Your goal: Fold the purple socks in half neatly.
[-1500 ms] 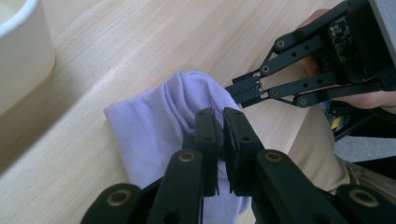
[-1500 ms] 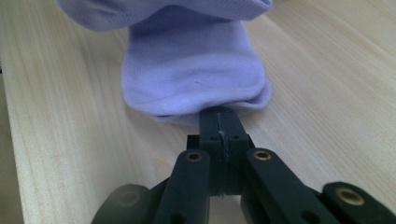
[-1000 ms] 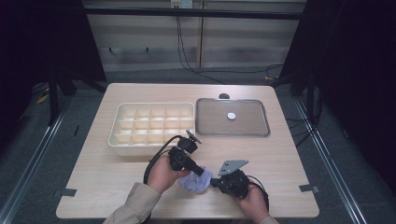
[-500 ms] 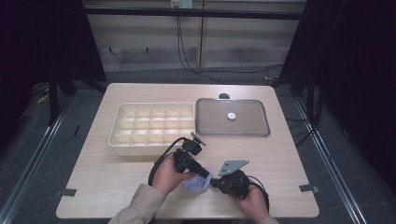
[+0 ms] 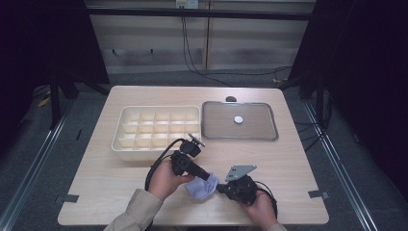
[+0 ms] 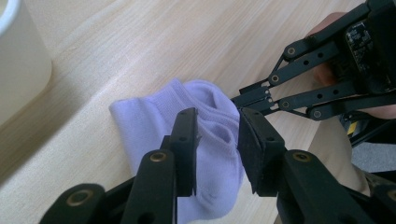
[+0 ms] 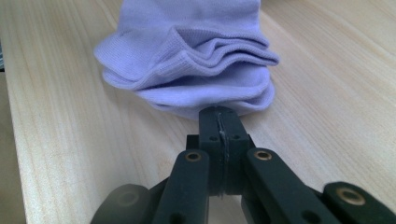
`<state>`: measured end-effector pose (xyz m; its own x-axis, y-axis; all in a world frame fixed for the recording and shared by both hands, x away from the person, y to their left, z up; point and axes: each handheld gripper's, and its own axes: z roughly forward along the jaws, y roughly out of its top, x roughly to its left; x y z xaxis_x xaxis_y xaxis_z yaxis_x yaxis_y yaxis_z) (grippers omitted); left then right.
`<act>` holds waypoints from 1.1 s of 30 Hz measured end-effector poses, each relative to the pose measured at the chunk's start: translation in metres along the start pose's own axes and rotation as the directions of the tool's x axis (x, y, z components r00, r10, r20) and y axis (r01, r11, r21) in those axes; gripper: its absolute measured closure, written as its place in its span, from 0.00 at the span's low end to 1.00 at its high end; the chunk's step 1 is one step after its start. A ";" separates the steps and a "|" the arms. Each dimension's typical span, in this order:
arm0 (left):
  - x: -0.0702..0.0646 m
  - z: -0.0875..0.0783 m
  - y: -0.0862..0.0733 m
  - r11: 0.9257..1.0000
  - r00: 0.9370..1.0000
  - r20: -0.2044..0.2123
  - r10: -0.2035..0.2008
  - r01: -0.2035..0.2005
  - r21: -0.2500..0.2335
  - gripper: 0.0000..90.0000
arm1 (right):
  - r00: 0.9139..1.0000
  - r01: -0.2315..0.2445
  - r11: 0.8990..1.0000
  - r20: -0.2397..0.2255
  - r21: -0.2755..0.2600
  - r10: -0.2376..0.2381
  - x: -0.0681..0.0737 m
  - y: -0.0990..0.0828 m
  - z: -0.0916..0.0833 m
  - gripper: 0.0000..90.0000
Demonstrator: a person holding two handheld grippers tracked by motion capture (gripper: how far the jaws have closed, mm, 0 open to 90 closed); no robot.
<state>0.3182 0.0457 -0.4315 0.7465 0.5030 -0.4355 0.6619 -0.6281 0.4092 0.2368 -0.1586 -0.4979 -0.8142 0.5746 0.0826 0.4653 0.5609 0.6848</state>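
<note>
A lavender sock (image 5: 202, 187) lies bunched on the wooden table near its front edge. My right gripper (image 5: 220, 188) comes at it from the right and is shut on the sock's folded edge (image 7: 187, 56), its jaws pressed together at the cloth (image 7: 219, 114). My left gripper (image 5: 210, 176) reaches in from the left and hovers just over the sock (image 6: 154, 116). It stands open (image 6: 217, 121), one jaw on each side of a fold, with nothing pinched. The right gripper (image 6: 238, 100) touches the sock's far edge in the left gripper view.
A cream tray with many compartments (image 5: 126, 126) stands just behind my left hand. To its right is a flat metal tray (image 5: 207, 120) with a small white disc (image 5: 238, 119) on it. A small dark object (image 5: 231, 99) sits behind that tray.
My left gripper has shifted slightly and now points down over the sock. The right gripper has stayed in place on the sock's edge.
</note>
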 end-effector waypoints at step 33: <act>0.002 0.037 -0.011 0.994 0.998 -0.038 0.045 -0.041 0.101 0.81 | 1.000 0.002 1.000 0.001 -0.008 -0.002 0.000 -0.001 0.000 0.99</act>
<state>0.3098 0.0312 -0.4665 0.7778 0.4964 -0.3854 0.6203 -0.7052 0.3435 0.2368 -0.1590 -0.4984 -0.8147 0.5743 0.0802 0.4610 0.5575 0.6904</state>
